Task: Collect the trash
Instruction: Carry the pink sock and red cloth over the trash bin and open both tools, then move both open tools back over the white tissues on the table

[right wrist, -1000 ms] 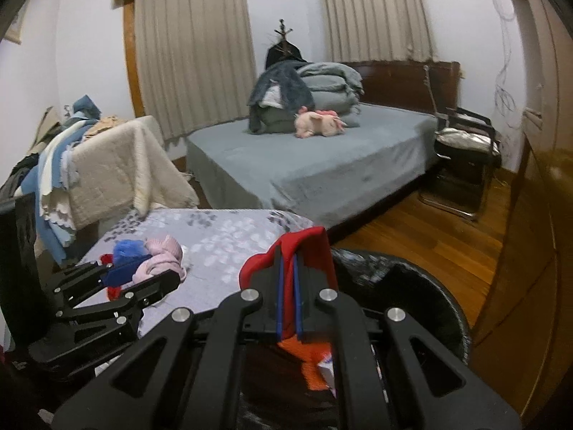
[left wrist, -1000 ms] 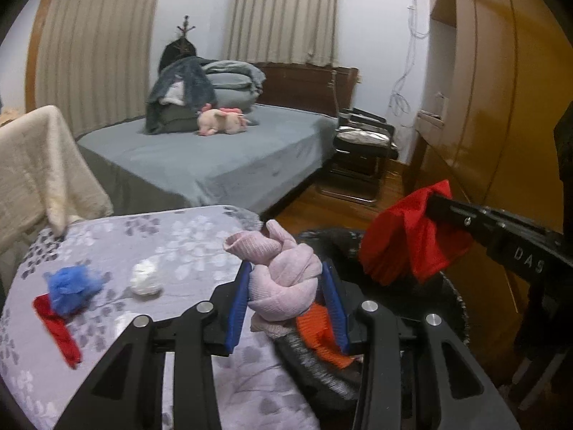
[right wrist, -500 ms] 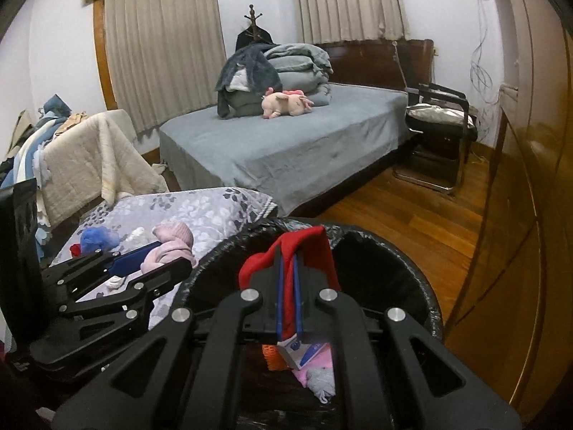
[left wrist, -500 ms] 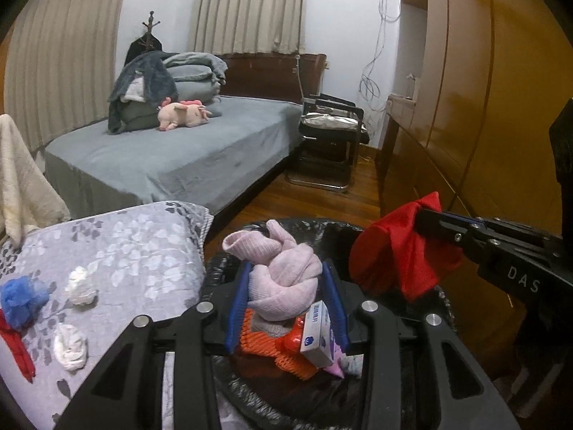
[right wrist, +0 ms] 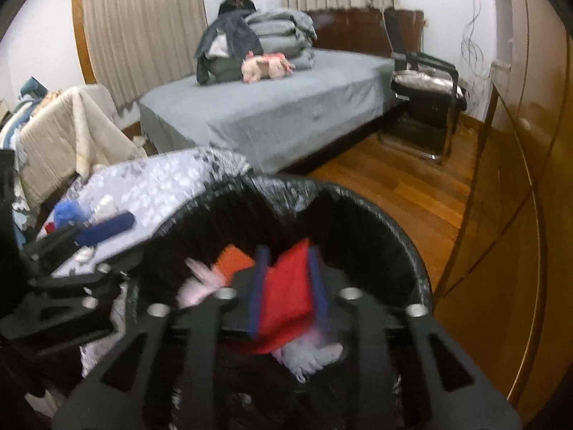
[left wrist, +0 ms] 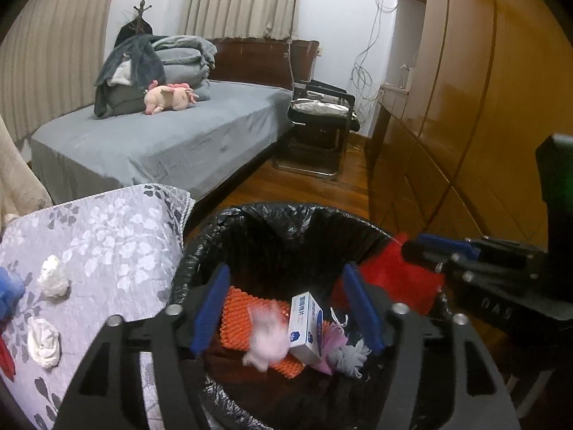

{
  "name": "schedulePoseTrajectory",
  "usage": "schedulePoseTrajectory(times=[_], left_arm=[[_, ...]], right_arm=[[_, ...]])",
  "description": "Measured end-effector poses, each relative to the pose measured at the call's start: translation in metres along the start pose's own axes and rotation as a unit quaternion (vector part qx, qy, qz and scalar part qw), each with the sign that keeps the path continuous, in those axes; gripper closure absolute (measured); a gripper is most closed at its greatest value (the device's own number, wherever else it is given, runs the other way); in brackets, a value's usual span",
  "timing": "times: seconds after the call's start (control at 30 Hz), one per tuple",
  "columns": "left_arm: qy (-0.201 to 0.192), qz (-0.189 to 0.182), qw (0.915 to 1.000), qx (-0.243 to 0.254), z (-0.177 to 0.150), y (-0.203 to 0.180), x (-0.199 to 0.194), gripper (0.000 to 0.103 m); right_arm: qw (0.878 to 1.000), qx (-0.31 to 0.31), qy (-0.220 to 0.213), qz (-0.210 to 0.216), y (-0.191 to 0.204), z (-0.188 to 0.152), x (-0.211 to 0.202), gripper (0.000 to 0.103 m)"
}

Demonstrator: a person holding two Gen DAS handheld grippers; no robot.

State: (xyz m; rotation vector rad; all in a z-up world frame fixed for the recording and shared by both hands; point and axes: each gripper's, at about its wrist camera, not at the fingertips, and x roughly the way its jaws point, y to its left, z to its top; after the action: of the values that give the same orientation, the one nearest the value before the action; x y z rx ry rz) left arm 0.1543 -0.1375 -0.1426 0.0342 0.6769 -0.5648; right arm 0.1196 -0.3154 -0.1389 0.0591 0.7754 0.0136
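Observation:
A black-lined trash bin (left wrist: pixel 286 222) stands beside the floral table (left wrist: pixel 107 236). My left gripper (left wrist: pixel 286 304) is open over the bin; the pink cloth (left wrist: pixel 266 340) is blurred, falling onto an orange mesh (left wrist: pixel 240 308) and a small white box (left wrist: pixel 306 322). My right gripper (right wrist: pixel 288 286) hangs over the bin (right wrist: pixel 376 215) with its jaws parted a little and the red cloth (right wrist: pixel 288 294) still between them. It also shows in the left wrist view (left wrist: pixel 394 279). Two white wads (left wrist: pixel 53 279), a blue puff (left wrist: pixel 9 294) and a red scrap (left wrist: pixel 5 358) lie on the table.
A grey bed (left wrist: pixel 161 143) with a pink plush stands behind. A black chair (left wrist: pixel 322 118) is by the wall. Wooden wardrobe doors (left wrist: pixel 483 107) run along the right. A beige throw (right wrist: pixel 71 125) covers a chair at left.
Both grippers moved from the table side to over the bin. My left gripper opened and let go of the pink cloth, which drops in. My right jaws have parted around the red cloth.

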Motion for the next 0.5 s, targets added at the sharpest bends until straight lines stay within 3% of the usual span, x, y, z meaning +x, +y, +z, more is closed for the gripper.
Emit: schedulePoseTrajectory(times=[0.17, 0.33, 0.37, 0.5], left_arm=[[-0.001, 0.007, 1.0, -0.005, -0.002, 0.005, -0.005, 0.03], [-0.017, 0.029, 0.9994, -0.004, -0.004, 0.018, -0.027, 0.022], [-0.021, 0.035, 0.9991, -0.007, -0.004, 0.023, -0.033, 0.02], [-0.04, 0.063, 0.997, -0.023, -0.006, 0.043, -0.057, 0.01]], right_arm=[[1.0, 0.006, 0.008, -0.008, -0.001, -0.008, 0.0, 0.056], [1.0, 0.008, -0.013, -0.01, 0.003, -0.005, -0.008, 0.026], [1.0, 0.009, -0.02, -0.011, 0.006, -0.004, -0.011, 0.016], [0.999, 0.006, -0.047, 0.007, 0.024, 0.008, -0.021, 0.01]])
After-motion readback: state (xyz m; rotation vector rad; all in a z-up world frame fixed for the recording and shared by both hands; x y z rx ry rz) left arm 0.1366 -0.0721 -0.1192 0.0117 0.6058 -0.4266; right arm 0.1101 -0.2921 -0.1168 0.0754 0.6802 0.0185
